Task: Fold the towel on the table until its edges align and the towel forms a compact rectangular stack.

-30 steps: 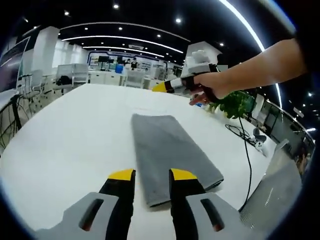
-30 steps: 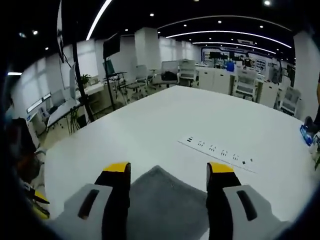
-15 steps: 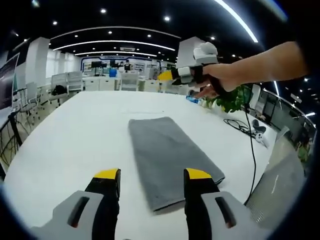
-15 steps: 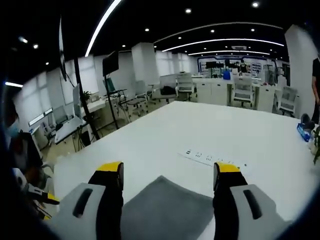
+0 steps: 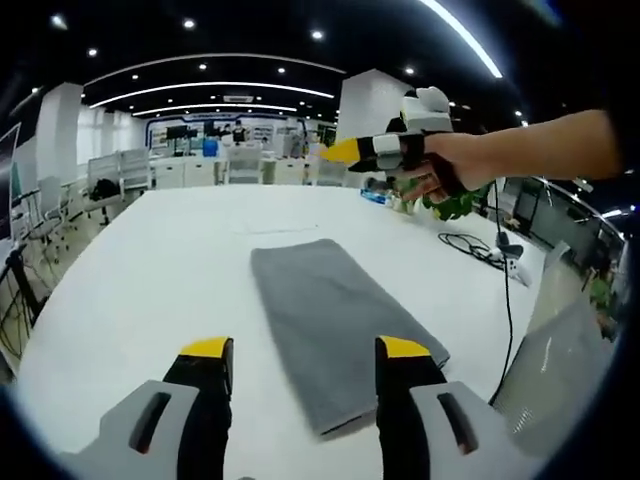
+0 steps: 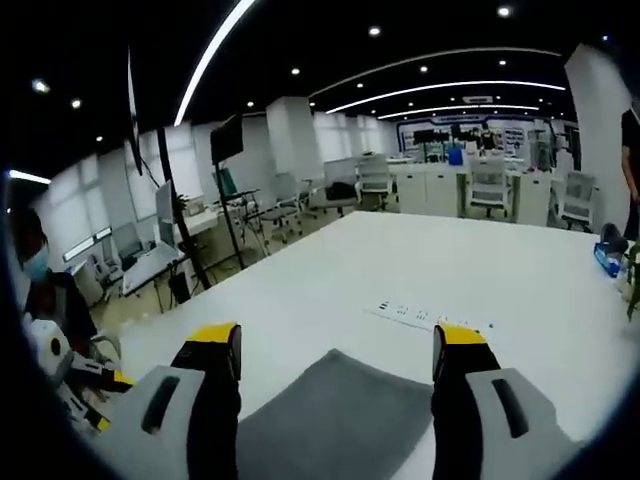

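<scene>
A grey towel [image 5: 335,320] lies flat on the white table [image 5: 150,260] as a long folded rectangle. My left gripper [image 5: 305,352] hovers open above the towel's near end, with nothing between its yellow-tipped jaws. The right gripper [image 5: 385,152], held by a person's hand, floats above the towel's far end in the left gripper view. In the right gripper view, the right gripper [image 6: 335,340] is open above the towel [image 6: 340,420], whose near corner lies between the jaws below.
A white power strip [image 6: 430,318] lies on the table [image 6: 330,270] beyond the towel. A black cable [image 5: 495,300] runs over the table's right edge near a green plant [image 5: 455,200]. Office desks and chairs stand behind.
Both grippers rose a little from the towel and their jaws opened wider. The towel stays flat on the table.
</scene>
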Available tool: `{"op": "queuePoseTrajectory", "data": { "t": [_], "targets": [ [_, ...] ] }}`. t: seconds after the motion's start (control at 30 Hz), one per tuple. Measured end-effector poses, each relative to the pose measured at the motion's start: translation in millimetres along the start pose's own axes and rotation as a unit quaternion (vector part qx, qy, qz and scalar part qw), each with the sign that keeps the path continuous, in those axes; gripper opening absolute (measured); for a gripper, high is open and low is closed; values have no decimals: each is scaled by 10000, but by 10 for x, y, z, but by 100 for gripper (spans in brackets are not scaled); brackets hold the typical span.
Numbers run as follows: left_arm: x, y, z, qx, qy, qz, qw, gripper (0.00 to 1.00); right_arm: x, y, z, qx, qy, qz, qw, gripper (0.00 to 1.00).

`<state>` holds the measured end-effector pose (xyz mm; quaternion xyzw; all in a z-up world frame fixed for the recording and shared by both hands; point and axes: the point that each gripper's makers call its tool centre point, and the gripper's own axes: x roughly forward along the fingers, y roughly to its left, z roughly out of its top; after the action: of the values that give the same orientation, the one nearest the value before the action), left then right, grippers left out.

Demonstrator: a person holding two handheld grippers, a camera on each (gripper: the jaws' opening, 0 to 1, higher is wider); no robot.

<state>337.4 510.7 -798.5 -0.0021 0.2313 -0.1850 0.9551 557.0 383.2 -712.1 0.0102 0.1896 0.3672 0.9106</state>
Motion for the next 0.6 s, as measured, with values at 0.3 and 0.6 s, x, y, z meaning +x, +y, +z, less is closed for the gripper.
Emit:
{"op": "queuePoseTrajectory", "data": {
  "t": [0.3,0.6],
  "targets": [
    [109,47,136,273,-1,-119,9996,54,-206,-12,-155,-265,192,100,9994,75],
    [177,66,273,481,39,-173,9987,53,-496,48,-323,-710,473,213,9961,60]
  ]
}}
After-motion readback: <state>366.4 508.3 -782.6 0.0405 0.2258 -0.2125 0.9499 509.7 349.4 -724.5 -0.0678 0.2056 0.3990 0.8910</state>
